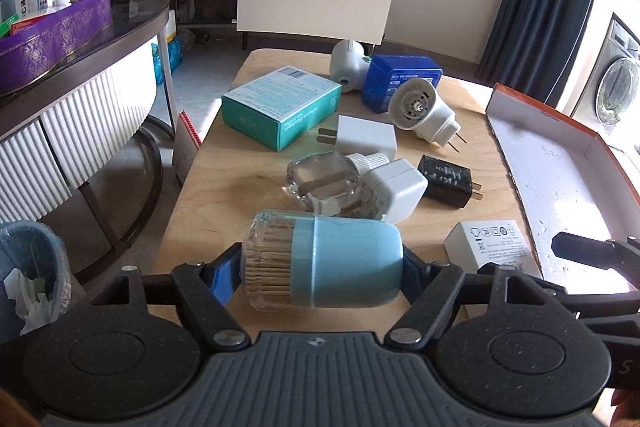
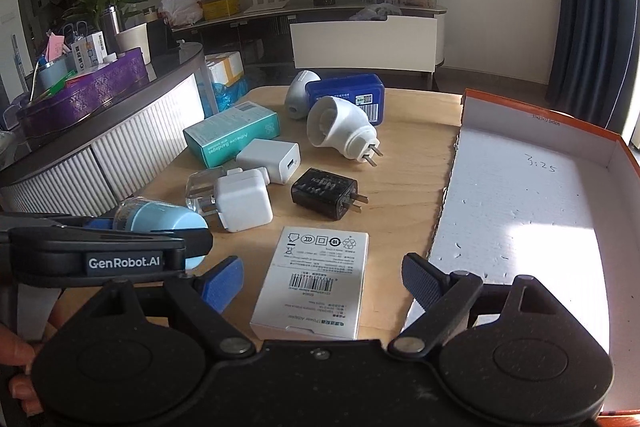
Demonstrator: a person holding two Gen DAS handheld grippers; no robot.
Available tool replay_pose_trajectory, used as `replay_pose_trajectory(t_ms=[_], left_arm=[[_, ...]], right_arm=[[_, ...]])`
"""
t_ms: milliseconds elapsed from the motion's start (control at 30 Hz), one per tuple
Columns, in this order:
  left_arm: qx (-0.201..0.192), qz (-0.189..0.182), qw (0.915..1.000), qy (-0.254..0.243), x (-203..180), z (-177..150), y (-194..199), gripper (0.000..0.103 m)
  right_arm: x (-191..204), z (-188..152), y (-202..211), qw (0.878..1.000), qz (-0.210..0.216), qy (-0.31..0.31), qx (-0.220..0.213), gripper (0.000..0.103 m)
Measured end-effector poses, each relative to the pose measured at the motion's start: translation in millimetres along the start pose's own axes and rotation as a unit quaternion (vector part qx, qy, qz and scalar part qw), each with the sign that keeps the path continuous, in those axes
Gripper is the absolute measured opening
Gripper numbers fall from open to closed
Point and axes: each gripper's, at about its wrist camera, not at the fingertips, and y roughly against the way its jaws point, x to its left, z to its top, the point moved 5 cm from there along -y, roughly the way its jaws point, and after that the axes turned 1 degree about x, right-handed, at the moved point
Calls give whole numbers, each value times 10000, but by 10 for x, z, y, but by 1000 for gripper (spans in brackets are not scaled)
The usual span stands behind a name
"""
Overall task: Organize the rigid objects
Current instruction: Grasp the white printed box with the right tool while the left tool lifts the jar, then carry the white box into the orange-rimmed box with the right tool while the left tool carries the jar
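My left gripper (image 1: 320, 263) is shut on a light blue toothpick jar (image 1: 332, 263) lying sideways near the table's front edge; the jar also shows in the right wrist view (image 2: 160, 221). My right gripper (image 2: 322, 277) is open and empty, its jaws either side of a flat white adapter box (image 2: 316, 279) on the table. Chargers lie in the middle: a white one (image 2: 244, 205), a white USB one (image 2: 270, 161) and a black one (image 2: 326, 193). An open orange box with a white foam floor (image 2: 520, 223) stands on the right.
Farther back lie a clear glass bottle (image 1: 324, 183), a teal bandage box (image 1: 280, 111), a white plug-in device (image 1: 420, 111), a blue box (image 1: 400, 79) and another white device (image 1: 348, 65). A dark counter with a purple tin (image 1: 52, 35) stands left; a bin (image 1: 28, 267) sits below.
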Motion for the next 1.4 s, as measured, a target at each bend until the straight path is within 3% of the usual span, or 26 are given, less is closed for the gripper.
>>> replay_pose_trajectory(t_ms=[100, 233, 633, 1400], left_arm=[[-25, 69, 9999, 118, 64, 18, 0, 78], [-85, 30, 9999, 117, 50, 65, 17, 78], [-256, -253, 9994, 9, -211, 195, 166, 78], [-420, -1109, 9884, -953, -1366, 698, 109, 78]], right_arm=[[42, -6, -122, 9998, -28, 12, 210, 100], [56, -58, -277, 9985, -194, 108, 507, 72], [-134, 216, 90, 9998, -193, -55, -23, 71], [-1282, 561, 669, 9895, -1205, -678, -415, 71]])
